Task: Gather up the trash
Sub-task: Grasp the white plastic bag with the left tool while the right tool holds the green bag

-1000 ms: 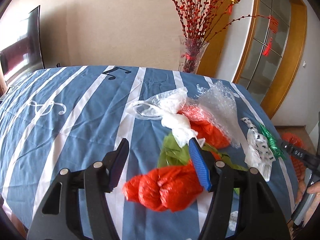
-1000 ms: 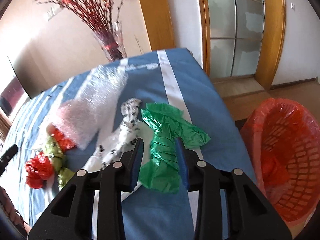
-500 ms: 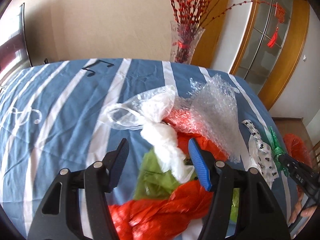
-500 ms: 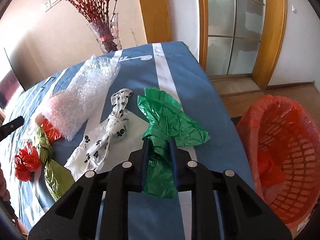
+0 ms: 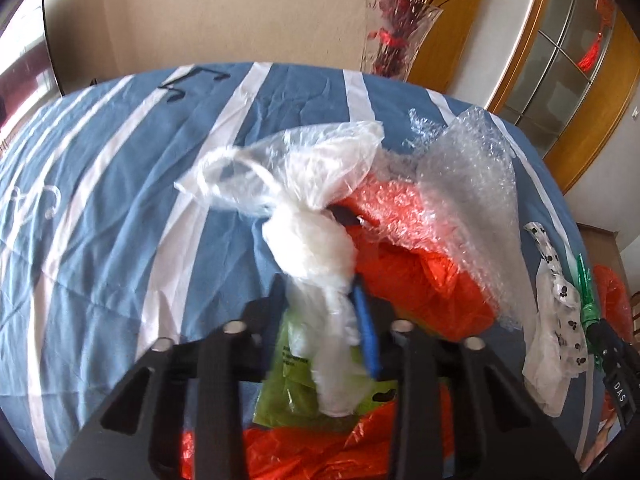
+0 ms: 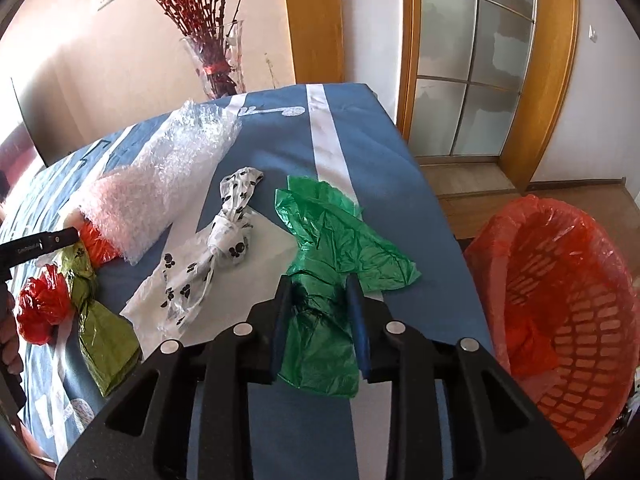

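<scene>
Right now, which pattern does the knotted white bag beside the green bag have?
Black paw prints on the knotted white bag, clearest in the right wrist view.

Left gripper (image 5: 322,312) advanced — closing around white bag (image 5: 316,248).

Left claw (image 5: 322,300) closing, right claw (image 6: 318,298) opening

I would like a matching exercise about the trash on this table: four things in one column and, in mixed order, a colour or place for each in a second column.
Things
1. knotted white bag
2. green bag
3. paw-print bag
4. basket

Descriptions
A. white with black prints, lying left of the green one in the right wrist view
B. between the left gripper's closing jaws
C. orange, beside the table, off its right edge in the right wrist view
D. between the right gripper's opening jaws

Pairs: 1-B, 2-D, 3-A, 4-C
</scene>
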